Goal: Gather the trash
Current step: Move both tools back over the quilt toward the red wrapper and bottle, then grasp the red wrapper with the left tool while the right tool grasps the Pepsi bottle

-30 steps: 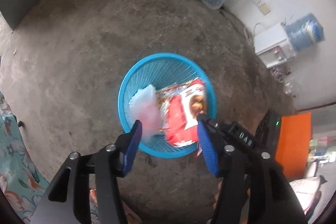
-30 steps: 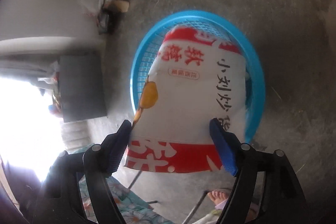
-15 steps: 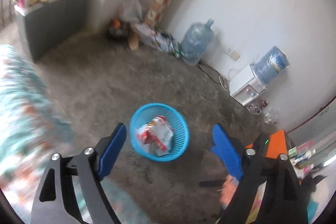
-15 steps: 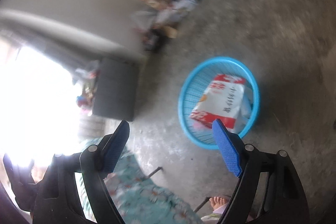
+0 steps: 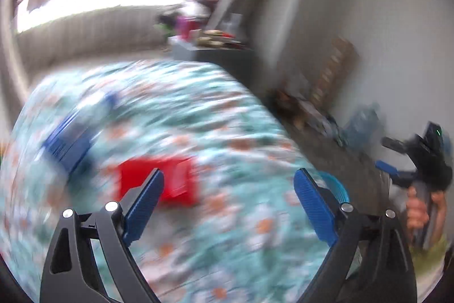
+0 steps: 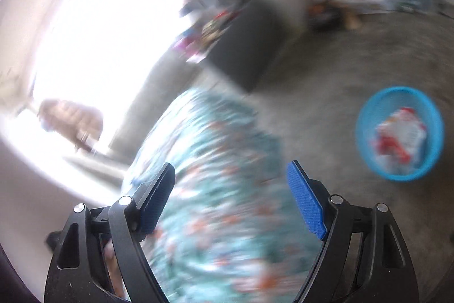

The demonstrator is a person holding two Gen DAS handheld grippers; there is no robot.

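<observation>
Tongs first: from the left wrist, the left gripper (image 5: 228,190) has just been spreading its jaws, nothing between them. Beyond lie one red packet (image 5: 167,183) and one blue packet (image 5: 68,145), both blurred, on the flowered cloth (image 5: 198,115). From the right wrist, the right gripper (image 6: 229,183) gapes, empty; one blue basket (image 6: 369,146) holding red-and-white wrappers (image 6: 400,138) sits on the floor, well off to its right.

Floral-covered bed (image 5: 215,132) with red packet (image 5: 173,181); basket (image 6: 366,138) on floor (image 6: 320,93)
</observation>
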